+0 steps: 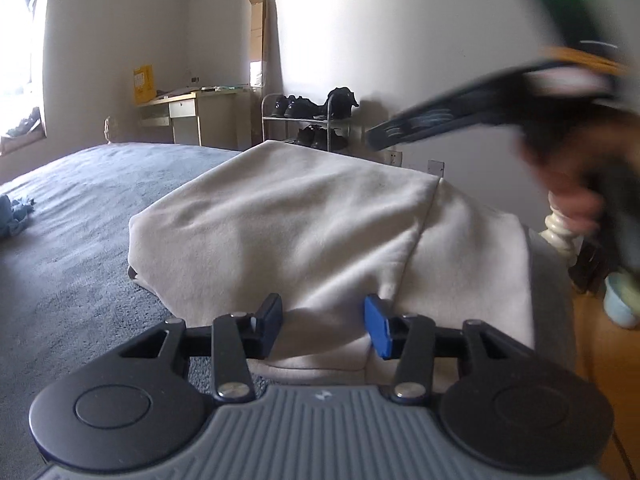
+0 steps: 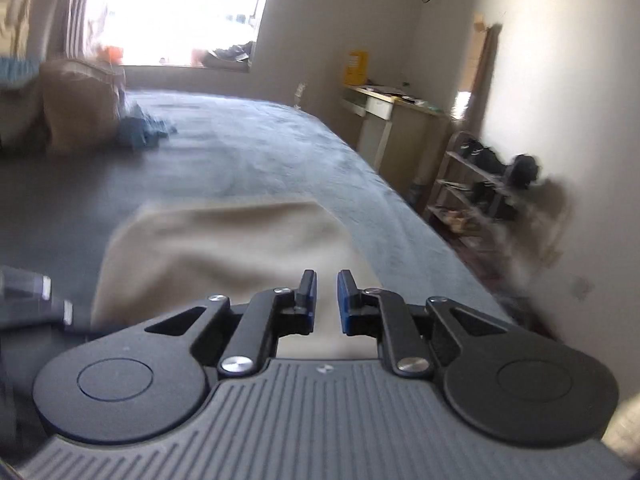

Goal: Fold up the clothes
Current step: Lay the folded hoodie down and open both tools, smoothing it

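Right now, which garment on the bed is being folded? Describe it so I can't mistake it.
Start at the grey-blue bed. At its near corner lies the cream garment, broad and partly folded over itself. The only other loose cloth is a small crumpled blue heap far across the bed.

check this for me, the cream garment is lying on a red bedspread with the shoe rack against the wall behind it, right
Not quite: the bedspread is grey-blue, not red, as the left wrist view shows. The rest holds: the cream garment lies on it, and the shoe rack stands against the wall behind.
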Demonstrator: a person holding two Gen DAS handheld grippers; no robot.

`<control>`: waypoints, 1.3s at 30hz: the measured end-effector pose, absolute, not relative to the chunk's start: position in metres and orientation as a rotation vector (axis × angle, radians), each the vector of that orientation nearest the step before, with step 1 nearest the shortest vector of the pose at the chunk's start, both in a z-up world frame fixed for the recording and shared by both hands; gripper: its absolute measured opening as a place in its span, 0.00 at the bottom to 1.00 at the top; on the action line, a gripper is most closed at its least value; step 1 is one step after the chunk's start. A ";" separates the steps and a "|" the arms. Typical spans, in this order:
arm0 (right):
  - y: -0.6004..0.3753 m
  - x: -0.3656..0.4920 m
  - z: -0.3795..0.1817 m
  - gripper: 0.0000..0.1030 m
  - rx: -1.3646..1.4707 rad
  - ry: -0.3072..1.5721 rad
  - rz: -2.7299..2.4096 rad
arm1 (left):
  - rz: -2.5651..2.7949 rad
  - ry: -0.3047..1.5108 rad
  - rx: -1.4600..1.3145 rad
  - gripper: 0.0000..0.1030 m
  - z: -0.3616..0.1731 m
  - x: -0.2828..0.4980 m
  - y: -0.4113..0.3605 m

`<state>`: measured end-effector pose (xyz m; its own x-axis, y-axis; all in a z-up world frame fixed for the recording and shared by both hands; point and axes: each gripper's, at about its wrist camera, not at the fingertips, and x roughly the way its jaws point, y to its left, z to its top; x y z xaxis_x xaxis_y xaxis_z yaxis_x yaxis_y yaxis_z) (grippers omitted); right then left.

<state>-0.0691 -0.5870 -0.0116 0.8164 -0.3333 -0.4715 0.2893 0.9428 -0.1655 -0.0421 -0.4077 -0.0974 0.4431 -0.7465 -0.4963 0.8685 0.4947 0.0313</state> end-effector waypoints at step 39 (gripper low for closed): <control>-0.586 0.093 0.013 0.23 0.111 0.842 0.225 | -1.075 0.490 0.241 0.48 -0.107 -0.046 -0.378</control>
<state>0.0928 -0.5855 0.0128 0.6440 0.2408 -0.7262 -0.1532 0.9705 0.1859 -0.0459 -0.3777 -0.1073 0.3824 -0.7805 -0.4946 0.8851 0.4630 -0.0463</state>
